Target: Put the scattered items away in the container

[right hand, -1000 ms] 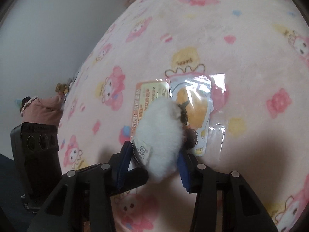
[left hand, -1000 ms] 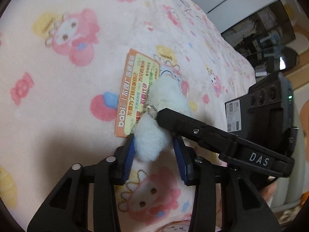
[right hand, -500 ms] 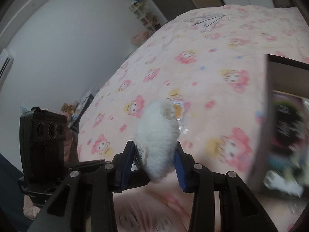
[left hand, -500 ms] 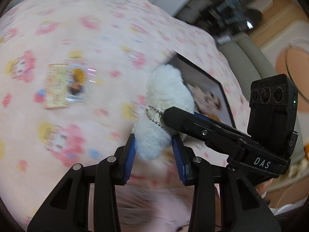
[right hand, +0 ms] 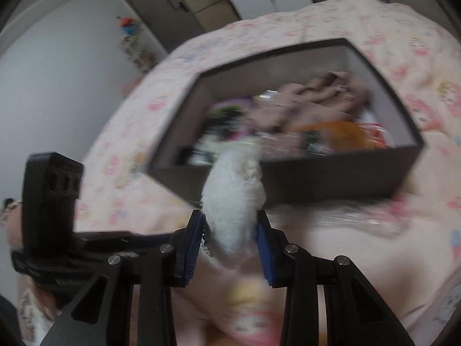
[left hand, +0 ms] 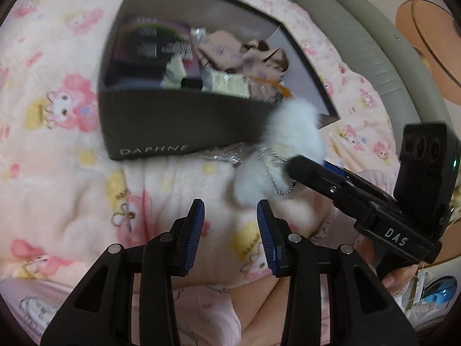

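A white fluffy plush charm (right hand: pixel 233 201) with a bead chain is clamped in my right gripper (right hand: pixel 229 230). It also shows in the left wrist view (left hand: pixel 285 150), held by the right gripper (left hand: pixel 299 167) just in front of the box's near right corner. My left gripper (left hand: pixel 230 216) is open and empty, just below and left of the charm. The dark open box (left hand: pixel 173 124) marked DAPHNE lies on the pink blanket and holds several items. In the right wrist view the box (right hand: pixel 317 178) is straight ahead, with the charm near its front wall.
The pink cartoon-print blanket (left hand: pixel 57 173) covers the bed. A crinkled clear wrapper (left hand: pixel 227 152) lies at the box's front edge. A grey padded edge (left hand: pixel 360 43) runs at the right. A white wall (right hand: pixel 57 86) and a wardrobe (right hand: pixel 184 14) stand beyond the bed.
Both grippers swung from the card packets on the blanket over to the box. My left gripper let go of the charm and opened; the right one still holds it.
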The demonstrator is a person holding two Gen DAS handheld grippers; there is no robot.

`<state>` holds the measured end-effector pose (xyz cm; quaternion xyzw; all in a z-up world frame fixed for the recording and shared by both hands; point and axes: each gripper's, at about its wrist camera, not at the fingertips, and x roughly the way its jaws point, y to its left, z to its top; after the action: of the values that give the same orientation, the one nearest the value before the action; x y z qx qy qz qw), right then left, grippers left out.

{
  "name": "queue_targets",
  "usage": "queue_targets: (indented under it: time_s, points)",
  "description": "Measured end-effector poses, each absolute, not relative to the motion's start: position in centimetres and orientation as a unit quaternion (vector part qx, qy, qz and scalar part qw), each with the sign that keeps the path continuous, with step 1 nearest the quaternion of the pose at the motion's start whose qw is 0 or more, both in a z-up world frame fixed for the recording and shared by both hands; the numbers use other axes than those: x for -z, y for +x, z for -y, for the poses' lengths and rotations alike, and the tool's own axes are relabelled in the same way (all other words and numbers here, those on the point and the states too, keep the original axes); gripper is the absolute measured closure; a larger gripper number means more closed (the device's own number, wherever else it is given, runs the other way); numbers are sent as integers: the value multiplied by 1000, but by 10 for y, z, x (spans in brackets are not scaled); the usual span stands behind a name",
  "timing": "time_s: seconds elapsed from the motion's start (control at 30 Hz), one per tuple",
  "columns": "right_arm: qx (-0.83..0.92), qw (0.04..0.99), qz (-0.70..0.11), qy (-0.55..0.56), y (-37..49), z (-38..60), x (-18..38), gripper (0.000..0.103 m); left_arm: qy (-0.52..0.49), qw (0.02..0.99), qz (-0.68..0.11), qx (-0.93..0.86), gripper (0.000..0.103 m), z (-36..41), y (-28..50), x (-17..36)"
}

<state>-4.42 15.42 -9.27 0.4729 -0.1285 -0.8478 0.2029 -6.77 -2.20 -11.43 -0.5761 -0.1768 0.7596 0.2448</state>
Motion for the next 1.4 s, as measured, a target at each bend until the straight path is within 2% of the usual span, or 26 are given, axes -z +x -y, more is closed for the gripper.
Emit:
queue_targets:
  time_s: [0.1,0.23,0.4,0.63,0.8,0.87,0.97,1.17,1.27,1.4]
  points:
    - [847,194,98,484,-42,-158,106,71,-577,236,193,-758,66,32,-72,132]
    - [839,228,42,492,-35,-135,112,71,-574,219,228,-756,66,53,-68,150]
    - [840,242,-37,484,-25,-102,117,71,-536,234,284,-760,65,69,-65,144]
    - [822,284,-65,490,-12,-78,127,71,-505,249,335,-756,58,83,-63,141]
    - [808,289,-90,505,-4,-66,137,71,-549,182,305,-757,58,83,-63,154]
    - [802,301,-71,511,-1,-72,134,71,-571,136,267,-764,58,83,-60,157]
    - [795,309,-11,521,-1,-89,127,71,-558,128,261,-777,58,86,-52,149]
    - [753,306,197,548,-19,-128,137,70,-552,139,283,-772,58,89,-53,149]
    - [760,269,197,558,-30,-123,148,70,-587,170,279,-741,58,77,-58,159]
    - [749,222,204,590,-36,-123,163,70,-579,175,300,-737,56,86,-52,158]
